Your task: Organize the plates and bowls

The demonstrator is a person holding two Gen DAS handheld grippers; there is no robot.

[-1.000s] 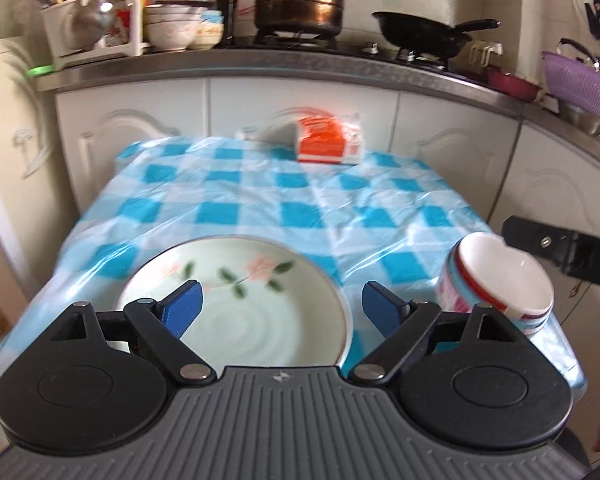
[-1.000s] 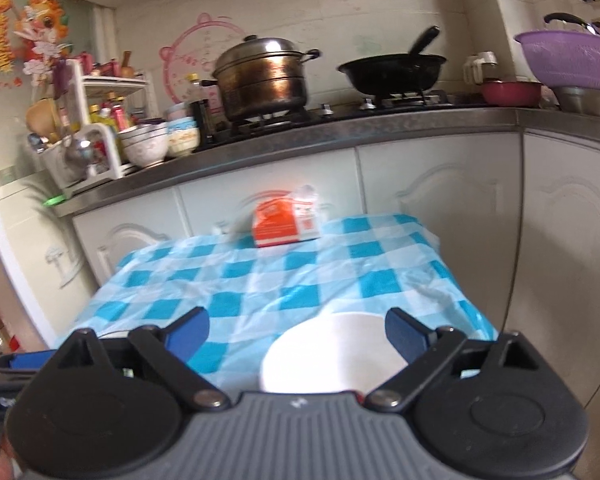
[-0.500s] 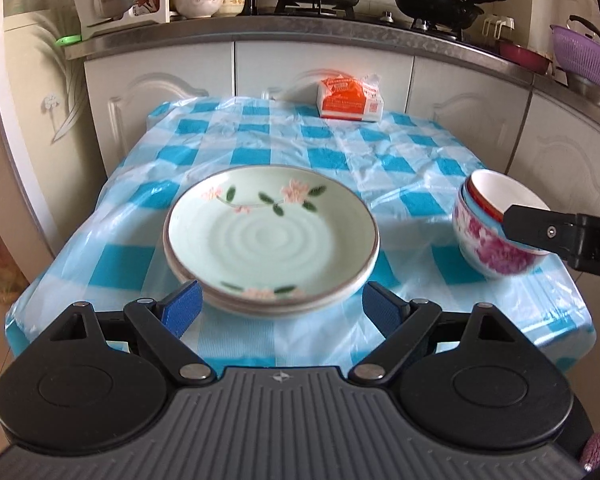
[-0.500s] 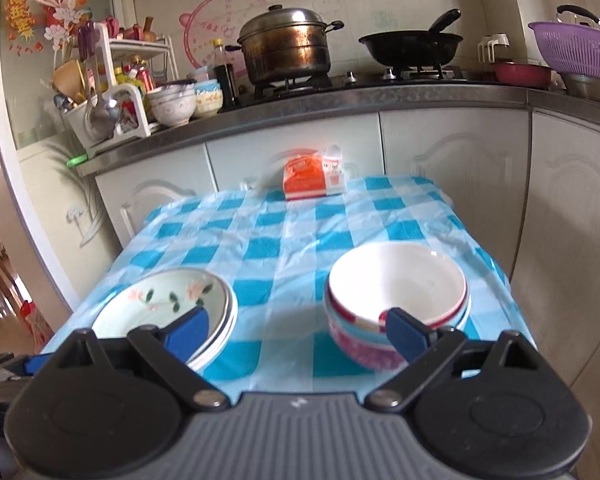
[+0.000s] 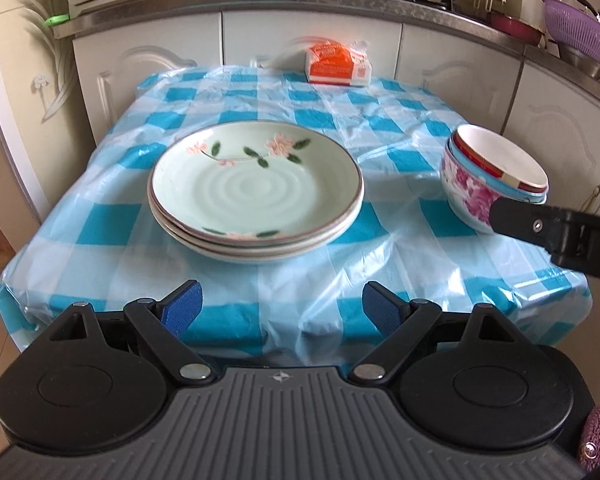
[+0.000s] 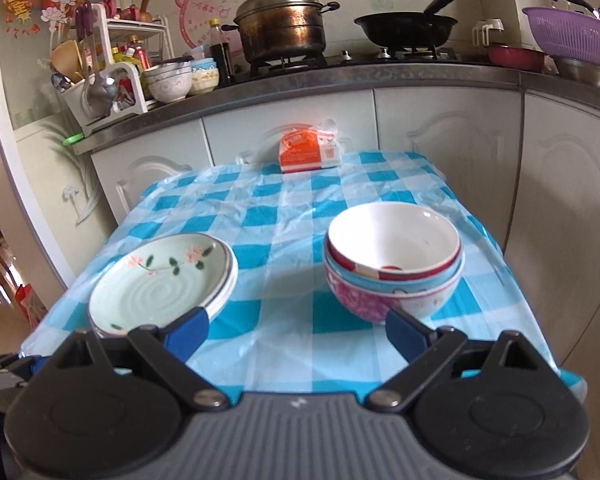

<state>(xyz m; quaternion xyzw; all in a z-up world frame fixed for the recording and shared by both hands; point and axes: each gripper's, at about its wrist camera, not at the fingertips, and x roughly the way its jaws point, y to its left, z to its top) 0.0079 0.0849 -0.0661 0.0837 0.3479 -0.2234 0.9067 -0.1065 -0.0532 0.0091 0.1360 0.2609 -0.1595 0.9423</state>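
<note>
Stacked plates (image 5: 256,196) and nested bowls (image 6: 392,260) are shown apart on the checked table (image 6: 284,216), an orange packet (image 6: 310,153) behind; left gripper (image 5: 278,308) and right gripper (image 6: 296,330) are held apart, empty.

Stacked plates (image 5: 256,192) left, nested bowls (image 5: 494,178) right, packet (image 5: 338,65) behind, all on table (image 5: 380,280).

Bright daylight glares off the plastic tablecloth (image 5: 380,264), fisheye bending curves the cupboards (image 6: 560,184) at the edges, focus slightly soft.
</note>
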